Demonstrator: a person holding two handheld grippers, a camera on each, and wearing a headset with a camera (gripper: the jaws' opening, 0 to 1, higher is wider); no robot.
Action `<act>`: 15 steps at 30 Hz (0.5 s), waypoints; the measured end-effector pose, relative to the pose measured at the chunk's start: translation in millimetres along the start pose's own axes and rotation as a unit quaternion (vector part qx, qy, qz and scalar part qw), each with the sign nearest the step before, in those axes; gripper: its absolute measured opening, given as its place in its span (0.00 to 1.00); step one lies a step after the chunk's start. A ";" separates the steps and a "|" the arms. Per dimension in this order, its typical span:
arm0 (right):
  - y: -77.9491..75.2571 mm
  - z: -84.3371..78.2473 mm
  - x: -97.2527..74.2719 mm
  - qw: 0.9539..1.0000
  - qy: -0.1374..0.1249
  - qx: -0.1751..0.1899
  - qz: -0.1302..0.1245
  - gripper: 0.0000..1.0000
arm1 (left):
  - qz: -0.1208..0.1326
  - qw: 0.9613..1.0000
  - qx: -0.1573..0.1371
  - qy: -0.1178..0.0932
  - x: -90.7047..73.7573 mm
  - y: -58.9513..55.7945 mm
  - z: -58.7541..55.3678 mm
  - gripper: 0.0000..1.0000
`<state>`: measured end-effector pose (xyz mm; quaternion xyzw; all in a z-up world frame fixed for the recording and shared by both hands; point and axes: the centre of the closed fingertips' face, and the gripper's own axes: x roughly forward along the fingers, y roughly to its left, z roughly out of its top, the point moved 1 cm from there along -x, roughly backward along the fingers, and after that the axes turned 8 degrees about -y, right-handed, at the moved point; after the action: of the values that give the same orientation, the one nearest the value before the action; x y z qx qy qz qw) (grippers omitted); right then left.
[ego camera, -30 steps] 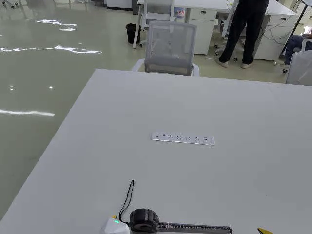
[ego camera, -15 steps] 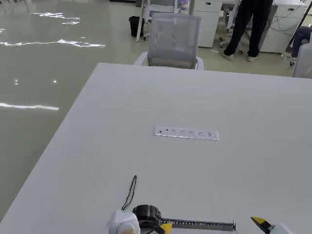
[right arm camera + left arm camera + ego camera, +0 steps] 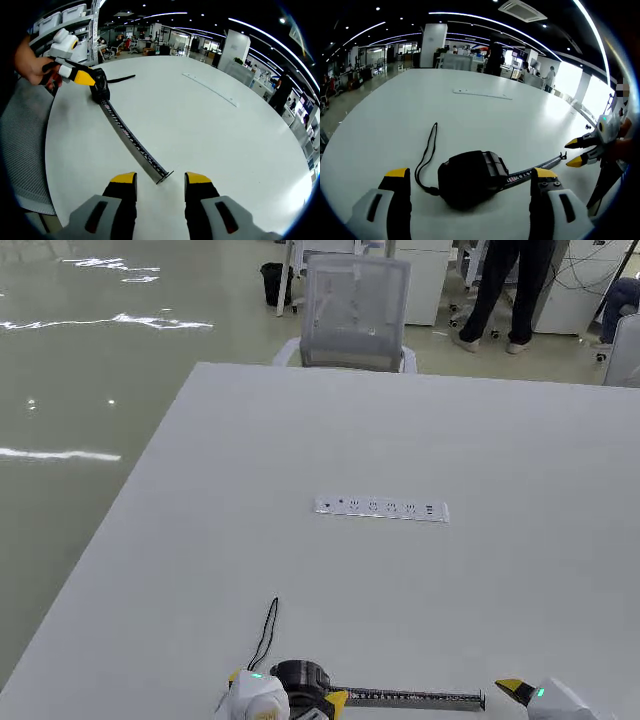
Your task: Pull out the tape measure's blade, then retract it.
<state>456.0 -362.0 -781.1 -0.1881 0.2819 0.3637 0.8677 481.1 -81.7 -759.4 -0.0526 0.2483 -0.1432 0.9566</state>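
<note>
A black tape measure lies at the near edge of the white table, its blade drawn out to the right. In the left gripper view the case sits between the jaws of my left gripper, which stands open with a gap on both sides. My right gripper is open too, and the blade's end hook lies just ahead between its yellow tips. Seen from the head, the left gripper is at the case and the right gripper is just past the blade's end.
A black wrist cord trails from the case toward the table's middle. A white power strip is set flat into the table. A grey mesh chair stands at the far edge, with a person behind it.
The head camera has tilted down a little. My left gripper has come up around the case and the right gripper has moved in toward the blade's end. The blade's length looks unchanged.
</note>
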 end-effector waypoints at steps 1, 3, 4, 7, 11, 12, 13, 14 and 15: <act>1.3 -0.2 1.4 1.000 0.003 0.003 0.009 0.33 | -0.001 1.000 0.000 0.000 1.2 -1.4 0.5 0.99; -1.1 1.1 4.0 1.000 0.009 -0.002 0.017 0.30 | -0.003 1.000 0.002 -0.001 4.3 -4.0 1.2 0.99; -2.9 1.9 4.9 1.000 0.011 -0.001 0.026 0.30 | -0.003 1.000 0.003 0.000 5.5 -4.2 1.0 0.99; -8.8 1.1 5.4 0.998 0.034 -0.006 0.045 0.25 | -0.004 1.000 -0.006 0.005 6.6 -4.2 -0.8 0.99; -12.4 4.0 8.3 0.997 0.049 -0.013 0.063 0.22 | -0.004 1.000 -0.003 0.006 7.2 -3.9 -1.8 0.99; -14.4 1.4 10.8 0.996 0.057 -0.022 0.069 0.22 | -0.003 1.000 -0.003 0.007 7.8 -3.5 -2.8 0.99; -15.1 -1.4 11.9 0.995 0.066 -0.027 0.073 0.23 | -0.004 1.000 -0.003 0.007 7.8 -3.9 -2.5 0.99; -14.1 -2.0 13.2 0.994 0.073 -0.031 0.080 0.23 | -0.005 1.000 -0.005 0.008 7.9 -4.7 -2.0 0.99; -12.3 -1.7 13.9 0.993 0.075 -0.029 0.088 0.23 | -0.005 1.000 -0.004 0.008 8.3 -4.9 -1.8 0.99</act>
<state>472.5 -363.8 -789.6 -0.2144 0.3510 0.4314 0.8030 486.0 -88.9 -764.0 -0.0568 0.2558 -0.1474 0.9537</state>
